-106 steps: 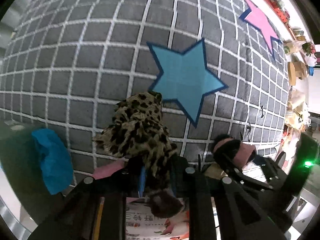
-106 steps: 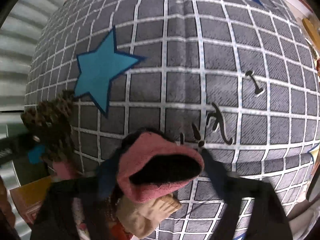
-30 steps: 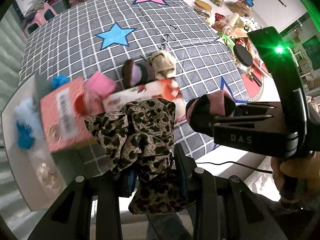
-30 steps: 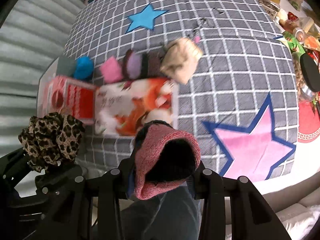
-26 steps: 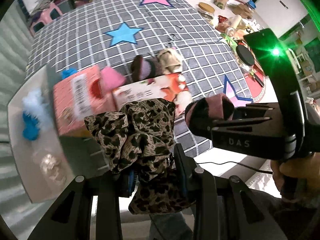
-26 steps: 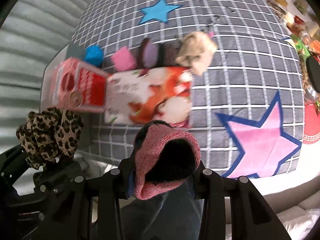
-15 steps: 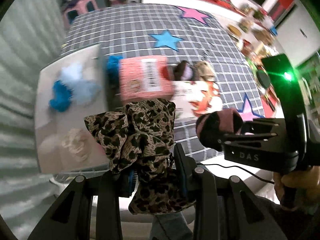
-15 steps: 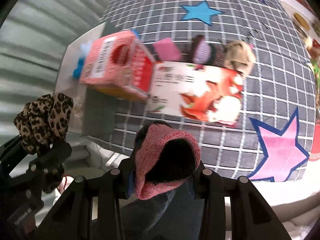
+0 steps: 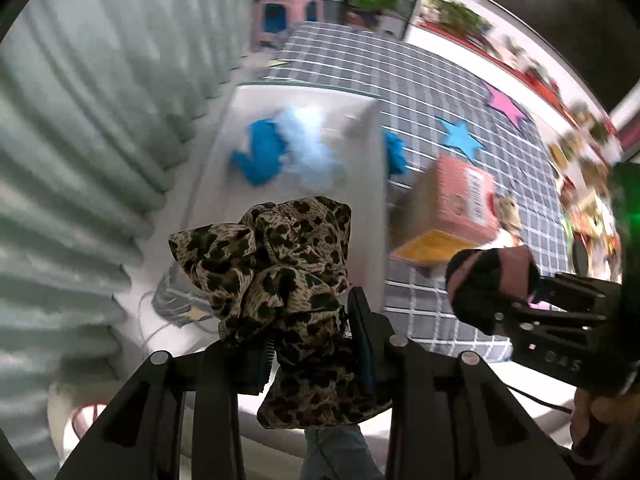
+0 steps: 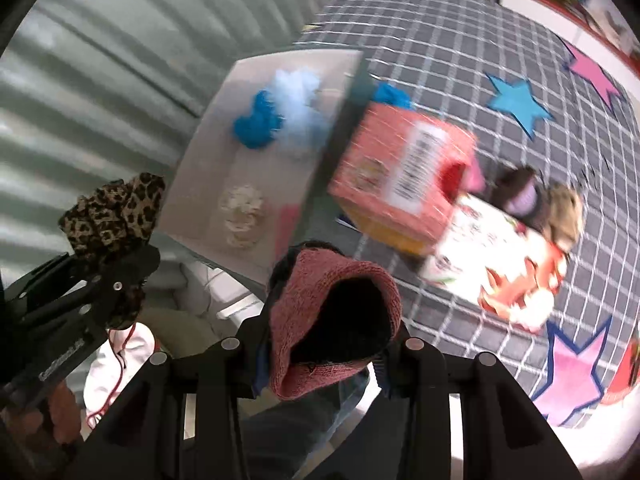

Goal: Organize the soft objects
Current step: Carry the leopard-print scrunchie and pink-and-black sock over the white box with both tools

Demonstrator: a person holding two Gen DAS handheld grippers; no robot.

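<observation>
My left gripper (image 9: 310, 338) is shut on a leopard-print scrunchie (image 9: 272, 264), held in the air off the table's near edge; it also shows in the right wrist view (image 10: 114, 210). My right gripper (image 10: 324, 344) is shut on a pink and black sock (image 10: 332, 316), to the right of the left one (image 9: 490, 280). Ahead lies a white tray (image 9: 224, 184) holding blue fluffy items (image 9: 260, 154) and a cream item (image 10: 242, 216). More soft items, one purple and dark (image 10: 520, 194) and one beige (image 10: 566, 212), lie on the cloth.
A pink carton (image 10: 404, 172) and a flat printed box (image 10: 500, 256) lie on the grey grid tablecloth (image 10: 460, 40) with star patches. A grey corrugated wall (image 9: 80, 120) stands to the left. Cluttered goods line the far right edge (image 9: 580, 128).
Both grippers have swung left and pulled back from the table, each still holding its item. The white tray has come to the middle of both views.
</observation>
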